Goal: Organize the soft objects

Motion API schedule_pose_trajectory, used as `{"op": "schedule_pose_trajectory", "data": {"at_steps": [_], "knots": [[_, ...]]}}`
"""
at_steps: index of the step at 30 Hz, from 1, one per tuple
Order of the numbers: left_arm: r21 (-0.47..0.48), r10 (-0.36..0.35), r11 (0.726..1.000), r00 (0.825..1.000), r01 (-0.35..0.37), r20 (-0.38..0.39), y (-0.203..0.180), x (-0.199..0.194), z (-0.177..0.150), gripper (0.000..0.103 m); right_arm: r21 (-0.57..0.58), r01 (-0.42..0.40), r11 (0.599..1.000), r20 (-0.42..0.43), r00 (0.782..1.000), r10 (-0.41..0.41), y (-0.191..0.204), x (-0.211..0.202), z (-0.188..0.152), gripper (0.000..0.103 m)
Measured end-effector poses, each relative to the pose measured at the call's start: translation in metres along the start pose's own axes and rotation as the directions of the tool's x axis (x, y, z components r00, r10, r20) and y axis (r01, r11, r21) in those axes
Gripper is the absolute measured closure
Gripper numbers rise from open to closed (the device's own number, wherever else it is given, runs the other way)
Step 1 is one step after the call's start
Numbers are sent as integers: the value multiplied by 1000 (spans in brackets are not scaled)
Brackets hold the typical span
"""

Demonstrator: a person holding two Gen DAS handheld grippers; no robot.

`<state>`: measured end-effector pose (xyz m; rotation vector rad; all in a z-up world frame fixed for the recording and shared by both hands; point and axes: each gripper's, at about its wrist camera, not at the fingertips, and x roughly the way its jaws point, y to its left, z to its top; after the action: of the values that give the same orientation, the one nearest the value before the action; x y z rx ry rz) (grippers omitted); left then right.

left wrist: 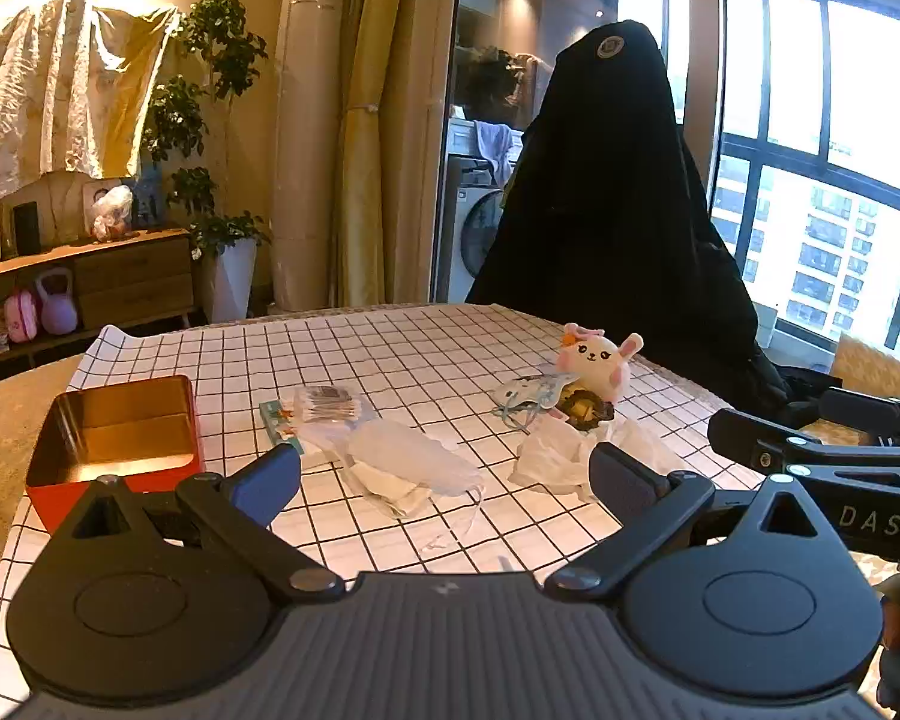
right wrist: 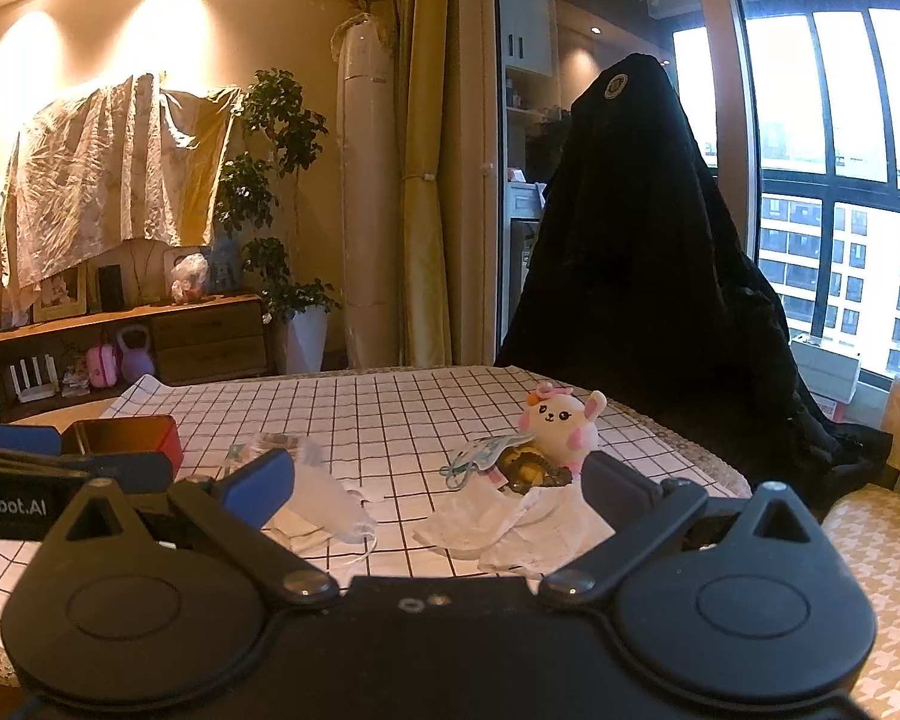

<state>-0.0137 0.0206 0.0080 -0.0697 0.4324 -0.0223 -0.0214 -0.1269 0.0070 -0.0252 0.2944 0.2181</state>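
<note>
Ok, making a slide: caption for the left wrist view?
Open left gripper above face masks, bunny plush, red tin on checked tablecloth.

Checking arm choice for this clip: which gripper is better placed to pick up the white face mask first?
Left, probably. The open left gripper frames the white face mask, with the red tin box beside it. The open right gripper faces the crumpled white tissue instead.
</note>
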Motion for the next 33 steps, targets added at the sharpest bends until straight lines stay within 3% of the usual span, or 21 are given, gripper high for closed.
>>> {"op": "schedule_pose_trajectory", "data": {"at_steps": [18,27,33], "knots": [[45,2,999,1000,-1,-28,-2,34,1,0,2,-43,999,-58,997,43,-11,27,-4,3],[21,9,1000,996,-7,-87,12,86,3,0,-44,-118,992,-160,981,109,-23,71,-9,4],[25,-45,999,991,49,-125,10,120,2,0,-96,-116,989,-213,972,93,-37,99,-14,8]]}}
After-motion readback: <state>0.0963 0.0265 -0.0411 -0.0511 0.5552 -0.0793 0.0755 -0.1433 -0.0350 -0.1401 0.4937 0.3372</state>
